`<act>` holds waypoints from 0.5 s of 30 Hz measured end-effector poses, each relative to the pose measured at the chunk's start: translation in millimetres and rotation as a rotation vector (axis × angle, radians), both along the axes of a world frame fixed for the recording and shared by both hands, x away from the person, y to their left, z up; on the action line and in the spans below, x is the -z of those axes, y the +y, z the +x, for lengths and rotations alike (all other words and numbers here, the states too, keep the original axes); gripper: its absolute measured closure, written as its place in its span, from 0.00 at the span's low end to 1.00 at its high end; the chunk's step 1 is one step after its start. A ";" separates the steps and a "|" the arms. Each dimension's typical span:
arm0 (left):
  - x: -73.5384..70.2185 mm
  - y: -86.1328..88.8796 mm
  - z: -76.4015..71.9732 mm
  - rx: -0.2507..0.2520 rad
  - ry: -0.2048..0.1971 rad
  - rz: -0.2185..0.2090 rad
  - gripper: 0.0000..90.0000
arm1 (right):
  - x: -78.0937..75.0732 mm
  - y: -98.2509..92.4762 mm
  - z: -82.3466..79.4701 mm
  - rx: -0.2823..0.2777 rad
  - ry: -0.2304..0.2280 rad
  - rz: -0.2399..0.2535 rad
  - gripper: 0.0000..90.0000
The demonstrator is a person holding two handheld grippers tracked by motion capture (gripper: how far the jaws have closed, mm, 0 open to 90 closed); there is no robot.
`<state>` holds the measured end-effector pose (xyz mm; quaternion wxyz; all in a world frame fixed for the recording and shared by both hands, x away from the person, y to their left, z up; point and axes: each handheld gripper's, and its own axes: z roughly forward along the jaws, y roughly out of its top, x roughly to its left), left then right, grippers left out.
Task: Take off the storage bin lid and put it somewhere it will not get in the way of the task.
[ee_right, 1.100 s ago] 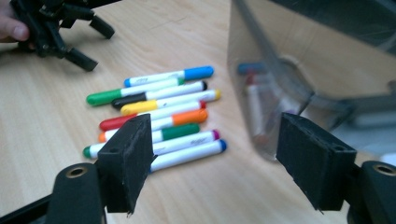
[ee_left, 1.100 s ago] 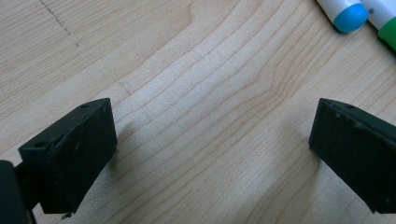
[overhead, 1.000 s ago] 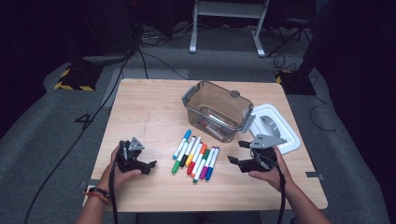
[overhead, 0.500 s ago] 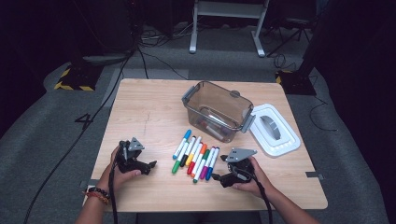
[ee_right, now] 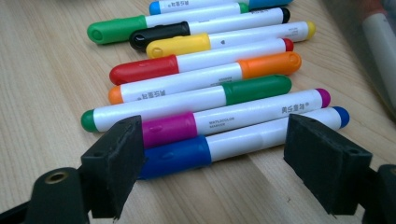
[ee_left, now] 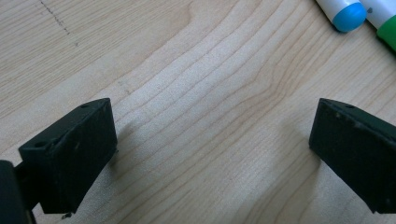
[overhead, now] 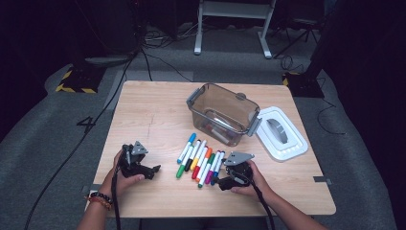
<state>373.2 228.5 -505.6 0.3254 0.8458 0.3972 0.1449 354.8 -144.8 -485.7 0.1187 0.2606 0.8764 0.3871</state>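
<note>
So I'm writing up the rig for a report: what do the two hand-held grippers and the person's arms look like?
Both are black. The left hand-held gripper and the right hand-held gripper each carry a grey three-cornered plate on top and trail a black cable back along the forearm. In the gripper views the jaws are blocky, matt black pads with small screw holes. The forearms are bare of sleeves; the left wrist wears a beaded bracelet.

Left forearm: enters from the bottom edge of the high view, lower left, a bead bracelet at the wrist.
Left hand (overhead: 125, 173): wrapped around its tool, low in the frame.
Left gripper (overhead: 154, 169): points toward frame right; its 2 jaws stand wide apart, nothing between them.
Right forearm: enters from the bottom edge, lower right.
Right hand (overhead: 253, 178): closed over its tool.
Right gripper (overhead: 214, 181): points toward frame left; jaws have just been opening, now spread wide, pads pressing nothing.
</note>
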 end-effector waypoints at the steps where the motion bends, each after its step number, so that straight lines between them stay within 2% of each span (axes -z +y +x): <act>1: 0.0 0.0 0.1 0.001 -0.001 0.000 0.01 | 0.6 -0.1 0.5 0.002 0.002 -0.002 0.23; 10: 0.0 0.0 0.1 0.001 -0.001 0.000 0.01 | 1.7 0.3 2.9 0.014 0.019 0.007 0.25; 15: 0.0 0.0 0.1 0.001 -0.001 0.000 0.01 | 5.6 5.9 1.4 -0.003 0.008 -0.031 0.24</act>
